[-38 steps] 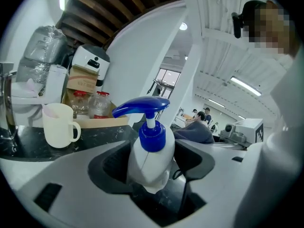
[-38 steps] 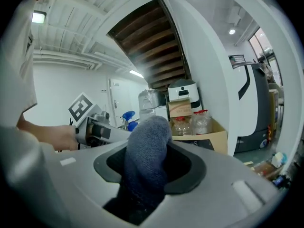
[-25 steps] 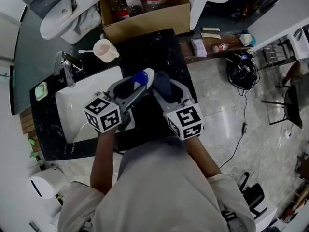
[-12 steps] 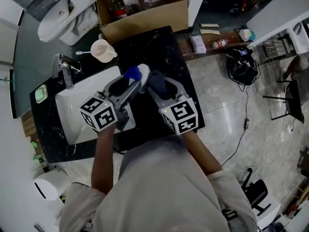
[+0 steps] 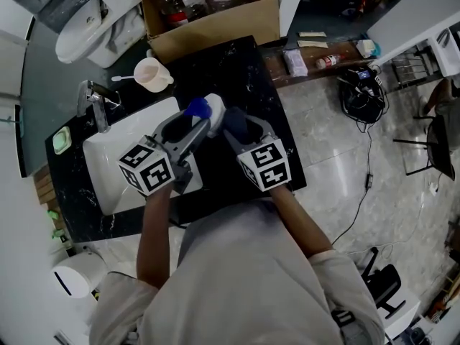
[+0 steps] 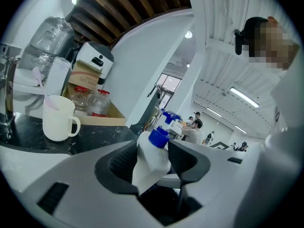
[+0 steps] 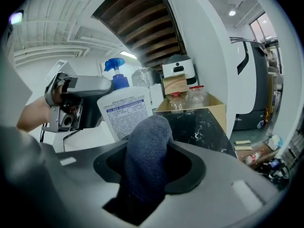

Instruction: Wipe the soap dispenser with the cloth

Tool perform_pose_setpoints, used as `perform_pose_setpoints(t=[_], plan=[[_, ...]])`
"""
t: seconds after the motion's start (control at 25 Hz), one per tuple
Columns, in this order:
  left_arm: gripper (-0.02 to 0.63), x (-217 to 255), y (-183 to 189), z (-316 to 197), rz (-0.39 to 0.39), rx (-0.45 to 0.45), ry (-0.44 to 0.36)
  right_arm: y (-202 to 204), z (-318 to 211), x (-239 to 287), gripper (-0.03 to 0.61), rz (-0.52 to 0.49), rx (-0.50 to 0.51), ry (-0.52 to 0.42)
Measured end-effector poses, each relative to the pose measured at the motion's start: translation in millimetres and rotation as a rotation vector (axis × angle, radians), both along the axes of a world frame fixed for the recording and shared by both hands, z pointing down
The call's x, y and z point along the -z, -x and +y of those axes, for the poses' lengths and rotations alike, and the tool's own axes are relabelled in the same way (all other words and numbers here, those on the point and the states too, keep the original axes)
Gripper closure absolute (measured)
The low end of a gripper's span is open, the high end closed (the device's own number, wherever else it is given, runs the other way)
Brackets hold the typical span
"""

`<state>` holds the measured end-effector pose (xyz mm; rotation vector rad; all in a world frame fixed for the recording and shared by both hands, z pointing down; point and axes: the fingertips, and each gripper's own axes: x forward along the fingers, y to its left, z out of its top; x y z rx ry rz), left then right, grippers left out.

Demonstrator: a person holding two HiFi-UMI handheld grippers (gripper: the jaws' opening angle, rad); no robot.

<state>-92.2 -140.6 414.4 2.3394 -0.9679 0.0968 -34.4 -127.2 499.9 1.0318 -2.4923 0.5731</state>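
My left gripper [image 5: 195, 126] is shut on the white soap dispenser [image 5: 213, 107] with a blue pump top [image 5: 198, 108], holding it over the black counter beside the sink. In the left gripper view the dispenser [image 6: 152, 161] sits squeezed between the dark pads. A dark blue-grey cloth [image 5: 236, 119] is bunched in my right gripper [image 5: 241, 129], which is shut on it. From the right gripper view the cloth [image 7: 146, 163] bulges out of the jaws right by the labelled face of the dispenser [image 7: 126, 112]; whether they touch I cannot tell.
A white sink basin [image 5: 108, 157] with a chrome tap [image 5: 93, 100] lies at the left of the black counter [image 5: 237, 67]. A white mug [image 5: 152, 75] stands at the back, before an open cardboard box [image 5: 208, 13] of bottles. A cistern [image 5: 97, 16] is at the far left.
My right gripper with the cloth has sunk a little beside the dispenser. The left gripper has kept the dispenser in place.
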Motion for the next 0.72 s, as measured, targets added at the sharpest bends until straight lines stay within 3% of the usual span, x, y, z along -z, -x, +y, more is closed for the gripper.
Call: perform_pose_setpoints(t=[0.72], plan=[[0.403, -2, -4, 3, -0.033, -0.014, -0.010, 1, -1, -24, 0.402, 0.047, 0.004, 0.060]])
